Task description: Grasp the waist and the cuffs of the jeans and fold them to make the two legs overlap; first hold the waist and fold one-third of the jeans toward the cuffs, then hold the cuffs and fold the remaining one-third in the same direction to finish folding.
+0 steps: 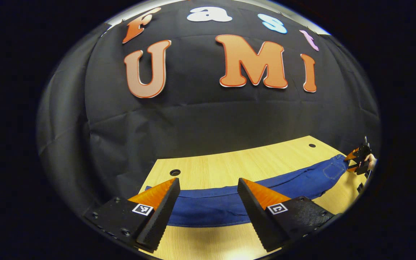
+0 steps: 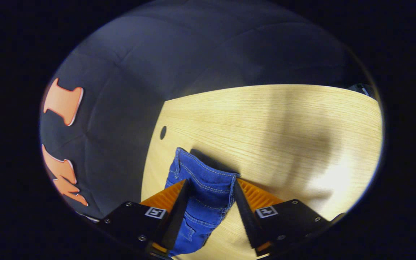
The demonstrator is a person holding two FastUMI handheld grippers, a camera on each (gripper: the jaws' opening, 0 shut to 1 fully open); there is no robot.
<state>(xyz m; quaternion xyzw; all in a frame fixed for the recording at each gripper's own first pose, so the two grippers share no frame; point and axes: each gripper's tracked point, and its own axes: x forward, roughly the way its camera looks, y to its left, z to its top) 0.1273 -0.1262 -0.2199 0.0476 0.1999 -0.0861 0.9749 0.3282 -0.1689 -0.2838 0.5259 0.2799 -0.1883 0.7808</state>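
Blue denim is laid out across a pale wooden table (image 1: pixel 229 166): the jeans (image 1: pixel 229 202) are stretched lengthwise from the near left of the left gripper view to the far right, where the waist end with a stitched back pocket is seen. In that view the left gripper (image 1: pixel 208 191) is held low over the leg end of the jeans, its jaws spread wide with the cloth lying flat between and beyond them; no fabric is pinched there. At the far right edge the other gripper is seen at the waist, with part of a hand (image 1: pixel 371 161) behind it. In the right gripper view the waist end of the jeans (image 2: pixel 202 184) is bunched up between the fingers of the right gripper (image 2: pixel 209 193), and both fingers are pressed against the denim from either side. The fabric is raised slightly off the table (image 2: pixel 265 119), and a shadow is cast behind it. A round hole (image 2: pixel 163 132) is seen in the tabletop near the booth wall.
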